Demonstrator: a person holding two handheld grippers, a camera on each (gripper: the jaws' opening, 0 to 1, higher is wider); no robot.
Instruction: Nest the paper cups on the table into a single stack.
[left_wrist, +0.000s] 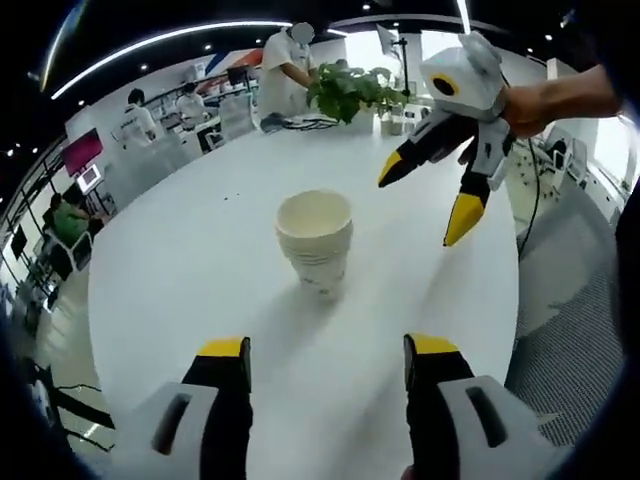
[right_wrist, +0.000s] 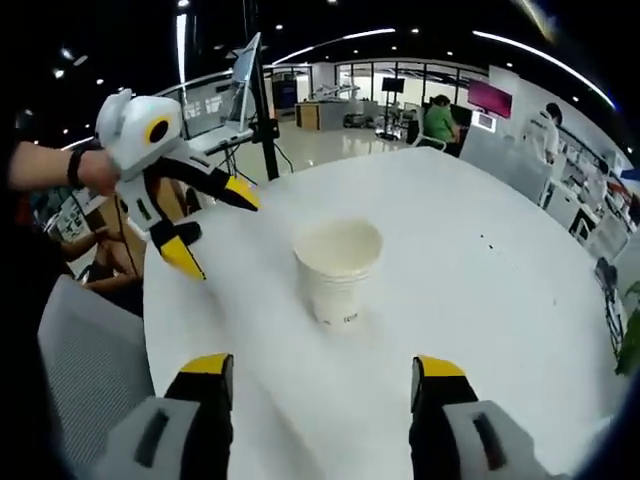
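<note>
A stack of nested white paper cups (left_wrist: 316, 243) stands upright near the middle of the round white table (left_wrist: 200, 260). My left gripper (left_wrist: 326, 352) is open, short of the stack, with nothing between its yellow-tipped jaws. The right gripper (left_wrist: 430, 198) hangs open above the table to the stack's right, held by a hand. In the right gripper view the same cup stack (right_wrist: 338, 265) stands ahead of my open right gripper (right_wrist: 322, 372), and the left gripper (right_wrist: 215, 225) hovers open to the stack's left over the table (right_wrist: 480, 300).
A potted green plant (left_wrist: 348, 92) and small items sit at the table's far edge, where a person (left_wrist: 282, 68) stands. Several people sit at desks beyond. Grey carpet (left_wrist: 570, 330) lies past the table's right rim. A tripod (right_wrist: 262, 100) stands behind the table.
</note>
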